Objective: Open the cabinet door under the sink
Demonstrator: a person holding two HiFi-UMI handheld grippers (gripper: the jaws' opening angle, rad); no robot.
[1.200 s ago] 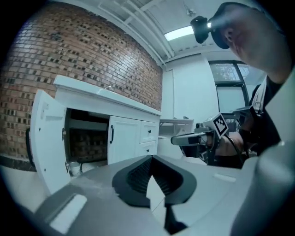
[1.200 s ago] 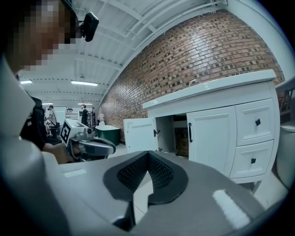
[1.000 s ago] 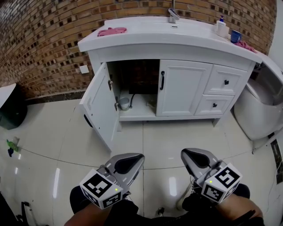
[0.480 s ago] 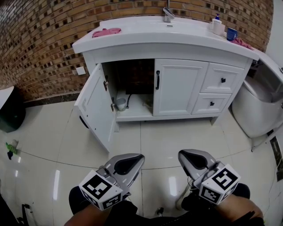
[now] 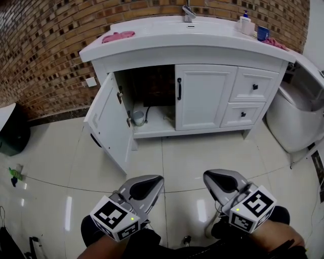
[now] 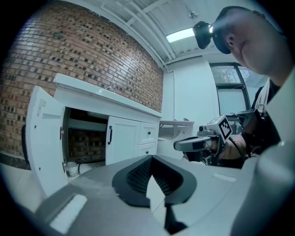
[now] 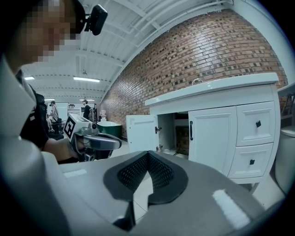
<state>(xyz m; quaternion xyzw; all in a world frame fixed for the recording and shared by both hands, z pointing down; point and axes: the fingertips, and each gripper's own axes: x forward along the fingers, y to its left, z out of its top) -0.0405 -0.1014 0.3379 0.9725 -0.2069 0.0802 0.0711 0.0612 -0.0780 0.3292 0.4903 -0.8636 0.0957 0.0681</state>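
The white sink cabinet [image 5: 202, 55] stands ahead against the brick wall. Its left door [image 5: 107, 124] is swung wide open toward me and shows a dark inside with a small cup [image 5: 137, 118] and a pipe. The right door [image 5: 205, 98] is closed, with a black handle [image 5: 178, 89]. My left gripper [image 5: 158, 178] and right gripper [image 5: 207, 175] hover low in the head view, well short of the cabinet, both shut and holding nothing. The left gripper view shows the open door [image 6: 44, 138] past the left gripper [image 6: 151, 159]. The right gripper view shows the open door [image 7: 142, 132] past the right gripper [image 7: 147, 155].
Two drawers [image 5: 254, 87] sit right of the doors. On the countertop are a pink cloth [image 5: 118, 36], a faucet [image 5: 188, 12], a soap bottle [image 5: 244, 23] and a blue cup [image 5: 262, 33]. A white tub [image 5: 293, 119] stands right, a dark bin [image 5: 10, 131] left. Glossy tiled floor lies between.
Both grippers stay where they were, still shut. The head view has shifted slightly, so the cabinet sits a little more to the left and higher.
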